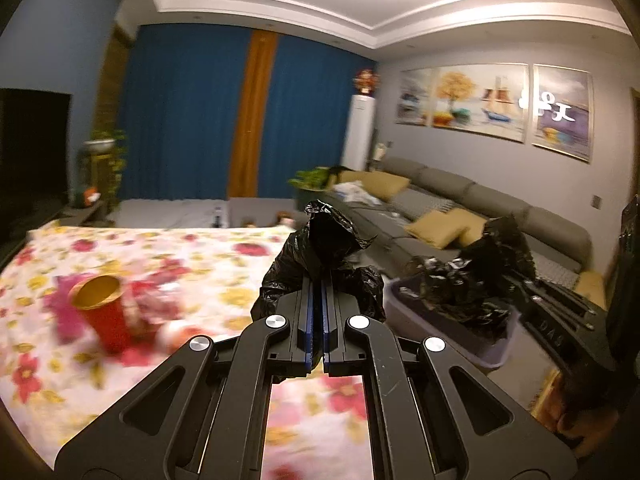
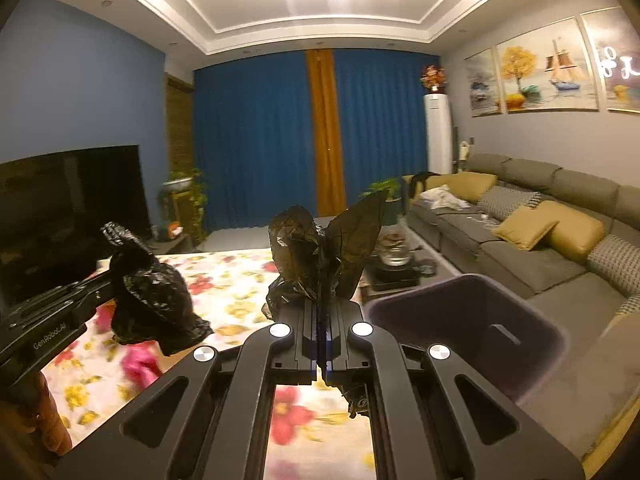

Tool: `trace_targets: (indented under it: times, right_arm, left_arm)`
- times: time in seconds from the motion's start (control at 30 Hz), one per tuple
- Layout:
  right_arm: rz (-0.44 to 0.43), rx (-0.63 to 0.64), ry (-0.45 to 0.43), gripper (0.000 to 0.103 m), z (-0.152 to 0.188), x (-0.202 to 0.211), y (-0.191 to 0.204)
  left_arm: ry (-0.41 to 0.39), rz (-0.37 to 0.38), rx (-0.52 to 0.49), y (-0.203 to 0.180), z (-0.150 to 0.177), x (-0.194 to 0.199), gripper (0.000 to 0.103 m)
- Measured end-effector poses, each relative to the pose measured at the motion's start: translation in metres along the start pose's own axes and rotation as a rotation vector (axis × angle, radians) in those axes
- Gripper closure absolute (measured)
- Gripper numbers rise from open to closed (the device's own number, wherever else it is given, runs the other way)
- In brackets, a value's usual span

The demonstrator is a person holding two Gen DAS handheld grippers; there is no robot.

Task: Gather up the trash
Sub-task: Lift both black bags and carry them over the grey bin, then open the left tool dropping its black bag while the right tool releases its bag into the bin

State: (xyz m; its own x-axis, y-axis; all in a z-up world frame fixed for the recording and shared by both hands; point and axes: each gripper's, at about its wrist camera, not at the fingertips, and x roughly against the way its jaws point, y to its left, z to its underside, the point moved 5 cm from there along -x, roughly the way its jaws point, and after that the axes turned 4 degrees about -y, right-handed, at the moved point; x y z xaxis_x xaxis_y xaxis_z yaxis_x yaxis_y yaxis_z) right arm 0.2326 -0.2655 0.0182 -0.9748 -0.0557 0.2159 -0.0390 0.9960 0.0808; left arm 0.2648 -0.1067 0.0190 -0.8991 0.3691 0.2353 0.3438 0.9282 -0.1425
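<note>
Black trash bag [image 1: 320,248] plastic is sitting pinched in both tongs: my left tongs [image 1: 322,280] are clamping a crumpled wad of it, and my right tongs [image 2: 320,300] are gripping another bunch that is fanning up above the fingertips [image 2: 310,312]. In the right wrist view I am seeing the left tongs to the left with their wad bulging past the tip, well apart from mine. Below both tools the flowered tabletop [image 1: 192,264] is spreading forward and leftward, blurred. On it, left of the left tongs, a red cup [image 1: 102,312] with a gold inside is standing tilted among blurred pink and red scraps. Just right of the tabletop edge a purple bin [image 2: 472,320] is standing open, its mouth facing up; in the left wrist view black plastic is draping over its rim. Beyond it a strip of floor is running between the tabletop and the grey sofa [image 2: 520,240]. Farther off, blue curtains [image 2: 260,140] are closing the far wall.
</note>
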Motion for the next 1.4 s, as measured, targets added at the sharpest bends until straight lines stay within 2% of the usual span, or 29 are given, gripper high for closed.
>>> trace_targets:
  times: [0.2, 0.5, 0.67, 1.0, 1.27, 1.3, 1.4]
  right_arm:
    - [0.099, -0.033, -0.011, 0.099, 0.002, 0.006, -0.056]
    - [0.180, -0.088, -0.033, 0.099, 0.001, 0.004, -0.112]
    - [0.195, -0.103, -0.030, 0.099, 0.006, -0.003, -0.127]
    - [0.192, -0.119, -0.032, 0.099, 0.010, -0.021, -0.137]
    - [0.180, -0.142, -0.023, 0.099, 0.011, -0.027, -0.146]
    - [0.179, -0.149, -0.022, 0.098, 0.011, -0.026, -0.148]
    - [0.184, -0.151, -0.030, 0.083, 0.010, -0.023, -0.149]
  left_arm:
    - [0.012, 0.138, -0.052, -0.070, 0.005, -0.037, 0.101]
    - [0.051, 0.246, -0.083, -0.134, 0.022, -0.096, 0.101]
    - [0.062, 0.277, -0.080, -0.148, 0.029, -0.118, 0.101]
    - [0.085, 0.291, -0.054, -0.159, 0.039, -0.149, 0.100]
    - [0.101, 0.318, -0.049, -0.162, 0.045, -0.160, 0.100]
    - [0.108, 0.318, -0.048, -0.162, 0.046, -0.161, 0.099]
    - [0.127, 0.325, -0.037, -0.159, 0.047, -0.165, 0.092]
